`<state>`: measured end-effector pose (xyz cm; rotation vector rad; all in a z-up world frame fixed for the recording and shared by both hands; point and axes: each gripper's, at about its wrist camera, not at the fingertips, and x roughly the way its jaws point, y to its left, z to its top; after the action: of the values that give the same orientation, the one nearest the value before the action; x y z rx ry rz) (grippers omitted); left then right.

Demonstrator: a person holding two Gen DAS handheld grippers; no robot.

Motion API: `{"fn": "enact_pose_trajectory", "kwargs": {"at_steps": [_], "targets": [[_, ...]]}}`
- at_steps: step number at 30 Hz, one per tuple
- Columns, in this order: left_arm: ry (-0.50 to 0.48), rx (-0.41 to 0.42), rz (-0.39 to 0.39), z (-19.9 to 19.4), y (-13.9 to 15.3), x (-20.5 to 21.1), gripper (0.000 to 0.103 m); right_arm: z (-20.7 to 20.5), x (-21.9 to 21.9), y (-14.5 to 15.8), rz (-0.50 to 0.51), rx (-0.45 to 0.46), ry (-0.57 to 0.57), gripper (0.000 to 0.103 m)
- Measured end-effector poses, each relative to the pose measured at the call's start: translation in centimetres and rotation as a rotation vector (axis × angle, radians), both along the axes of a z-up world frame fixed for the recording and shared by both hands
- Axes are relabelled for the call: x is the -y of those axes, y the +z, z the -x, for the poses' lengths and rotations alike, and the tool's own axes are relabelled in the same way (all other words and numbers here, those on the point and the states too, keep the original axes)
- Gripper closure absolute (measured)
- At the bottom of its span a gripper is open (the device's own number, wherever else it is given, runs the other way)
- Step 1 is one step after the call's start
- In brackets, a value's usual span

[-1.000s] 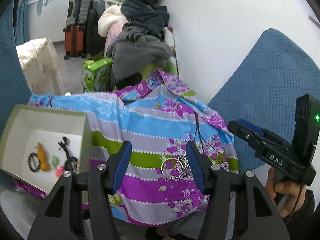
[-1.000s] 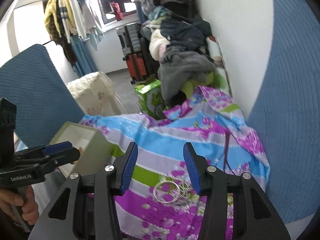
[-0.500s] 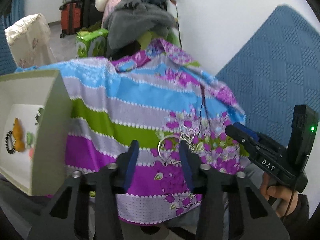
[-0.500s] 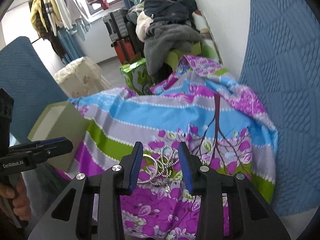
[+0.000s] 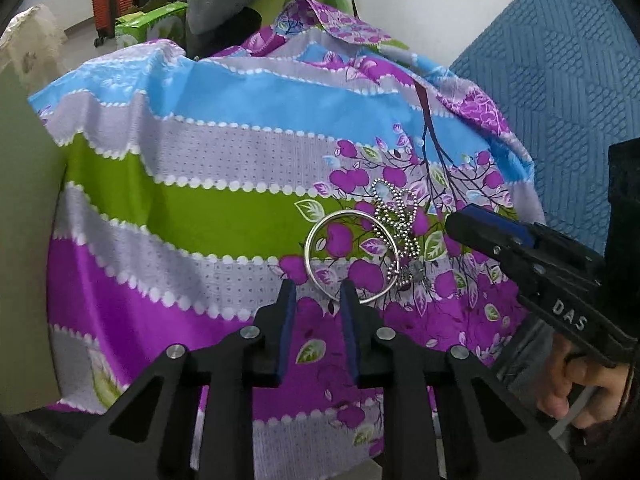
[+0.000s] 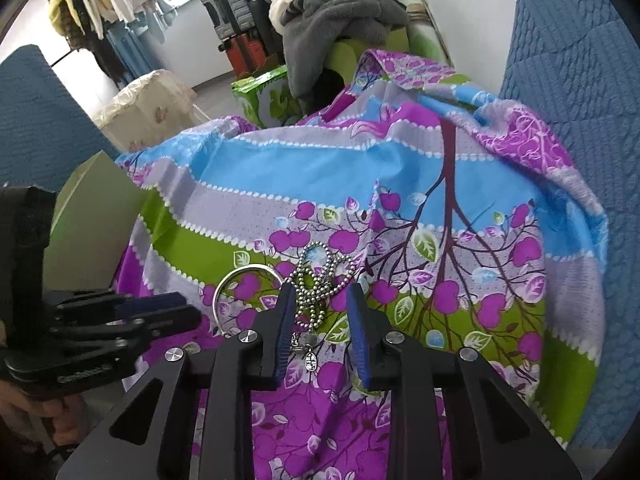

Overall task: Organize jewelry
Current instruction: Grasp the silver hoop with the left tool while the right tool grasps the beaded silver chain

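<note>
A silver bangle (image 5: 309,240) and a tangled ball-chain necklace (image 5: 394,210) lie side by side on a striped floral cloth (image 5: 240,152). My left gripper (image 5: 317,294) is low over the bangle's near rim, which sits between its closing jaws without the pads pressing it. In the right wrist view, my right gripper (image 6: 321,294) straddles the necklace (image 6: 316,280), jaws closing, pads clear of the chain. The bangle (image 6: 248,267) lies just left of it. Each gripper shows in the other's view: the right gripper (image 5: 464,220) and the left gripper (image 6: 188,310).
A pale green box (image 5: 24,200) stands at the cloth's left edge, also seen as the box (image 6: 92,232). Blue quilted cushions (image 5: 560,80) flank the cloth. Behind are piled clothes (image 6: 332,12), a green carton (image 6: 260,92) and suitcases (image 6: 236,16).
Both grippers have come down close over the jewelry and their jaws have narrowed. The box has slid toward the left edge of both views, its inside now hidden.
</note>
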<state>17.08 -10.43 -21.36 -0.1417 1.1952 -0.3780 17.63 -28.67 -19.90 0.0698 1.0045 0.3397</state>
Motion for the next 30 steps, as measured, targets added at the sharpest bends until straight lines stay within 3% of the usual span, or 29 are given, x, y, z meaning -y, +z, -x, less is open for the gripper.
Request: {"fn": "enact_pose_trajectory", "kwargs": {"at_steps": [10,11,13,25,28,30], "targets": [[-0.041,0.053,-0.098,-1.6,-1.2,2.1,0.082,-0.5,0.1,-0.8,-0.014,-0.027,0.008,0.08],[-0.044,0.061,-0.109,-1.7,-1.2,2.2,0.084,-0.6,0.0,-0.9,-0.016,-0.03,0.009,0.08],[-0.053,0.081,-0.168,-1.9,-1.3,2.7,0.1,-0.7,0.0,-1.1,-0.013,-0.037,0.01,0.08],[-0.015,0.065,-0.142,-0.8,-0.8,0.1,0.101,-1.3,-1.4,-2.3,0.016,-0.062,0.048,0.078],[0.009,0.058,-0.128,-0.4,-0.5,-1.1,0.101,-1.5,-2.0,-2.7,0.055,-0.061,0.058,0.069],[0.021,0.053,-0.12,-0.2,-0.3,-1.7,0.101,-1.6,-2.3,-2.9,0.079,-0.059,0.07,0.068]]}}
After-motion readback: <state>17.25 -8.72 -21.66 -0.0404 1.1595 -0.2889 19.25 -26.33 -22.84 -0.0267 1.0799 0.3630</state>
